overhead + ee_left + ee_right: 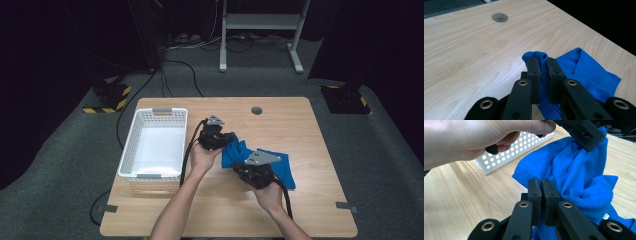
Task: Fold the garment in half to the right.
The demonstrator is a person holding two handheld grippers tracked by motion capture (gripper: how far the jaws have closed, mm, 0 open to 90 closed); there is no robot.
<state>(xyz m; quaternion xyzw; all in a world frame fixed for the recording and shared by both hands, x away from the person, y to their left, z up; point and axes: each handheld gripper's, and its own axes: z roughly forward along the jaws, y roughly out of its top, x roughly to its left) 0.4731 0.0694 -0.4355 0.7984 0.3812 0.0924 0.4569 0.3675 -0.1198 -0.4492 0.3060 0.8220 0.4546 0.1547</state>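
Dark room, light wood table (300, 210) with one white perforated basket (154, 145) at left. One blue shirt (280, 165) lies bunched at table centre, right of the basket. Left gripper (543, 65) pinches a fold at the shirt's far end, lifted; right gripper (541, 188) pinches the near edge. Both jaw pairs are pressed onto fabric, likely to stretch or fold it. Two grippers, two hands

left gripper (231, 140): black jaws, brass rivets showing | right gripper (245, 167): wearing grey triangle plate | black cables trailing | forearms going bare, no sleeves
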